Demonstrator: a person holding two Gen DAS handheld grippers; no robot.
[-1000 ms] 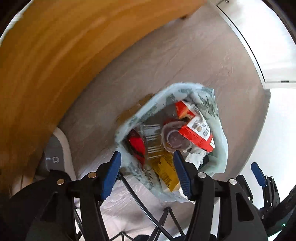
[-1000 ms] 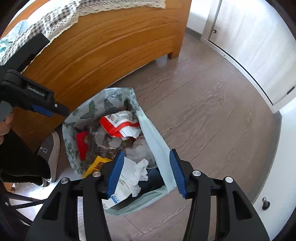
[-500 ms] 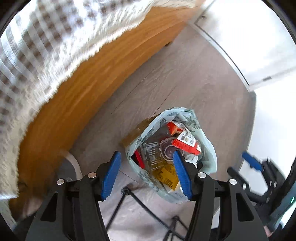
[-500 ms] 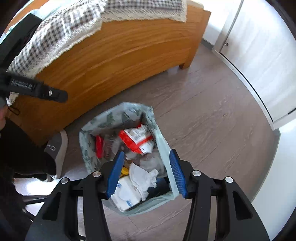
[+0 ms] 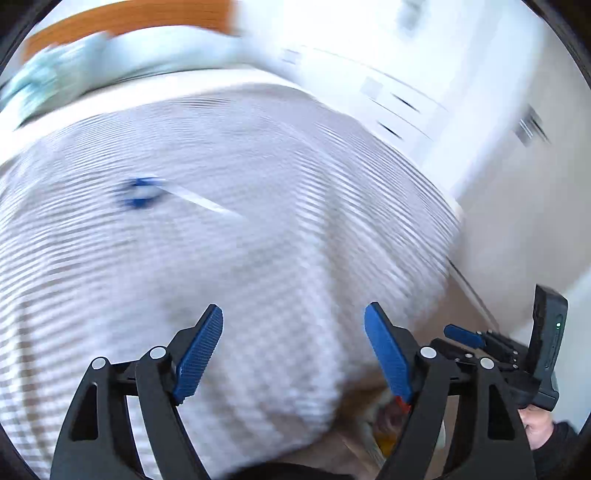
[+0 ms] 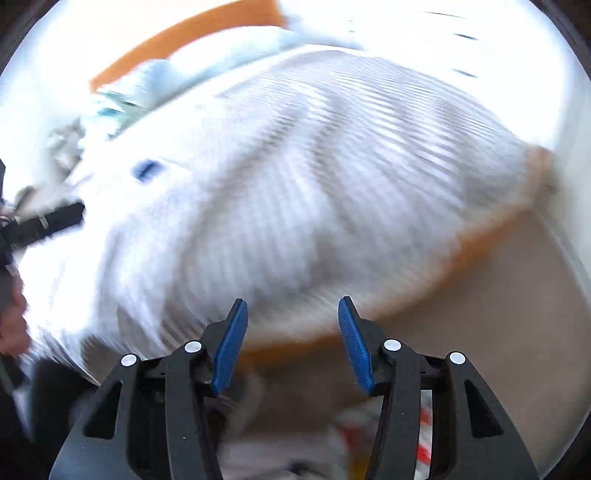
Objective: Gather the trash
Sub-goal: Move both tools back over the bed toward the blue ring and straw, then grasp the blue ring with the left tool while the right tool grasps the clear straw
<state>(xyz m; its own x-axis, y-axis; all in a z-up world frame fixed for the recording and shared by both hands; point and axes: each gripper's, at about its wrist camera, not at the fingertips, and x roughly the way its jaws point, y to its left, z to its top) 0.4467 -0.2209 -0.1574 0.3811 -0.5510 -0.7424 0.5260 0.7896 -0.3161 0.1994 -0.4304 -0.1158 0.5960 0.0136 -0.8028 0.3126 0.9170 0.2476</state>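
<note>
We have swung both cameras up from the trash bag on the floor to the bed, and both views are smeared by the motion. Nearest us, the left tongs (image 5: 293,347) stand wide open with nothing between the blue pads, and the right tongs (image 6: 292,341) are open and empty too. We now see the trash bag (image 6: 384,439) only as a blur of white, red and yellow at the bottom edge of the right view, below and behind the tongs; a sliver of it (image 5: 384,421) shows low in the left view as well. We judge that the last drop into the bag is done and we are turning to look for more trash.

Both tongs point forward and slightly down over the checked bedspread (image 5: 229,258), side by side, with the right tongs visible at the right edge of the left view. Farther out on the bedspread lies a small blue and white thing (image 5: 142,192), too blurred to name, perhaps the next piece. Beyond it lie pale blue bedding (image 6: 221,59) and the orange wooden bed frame (image 5: 129,18).
</note>
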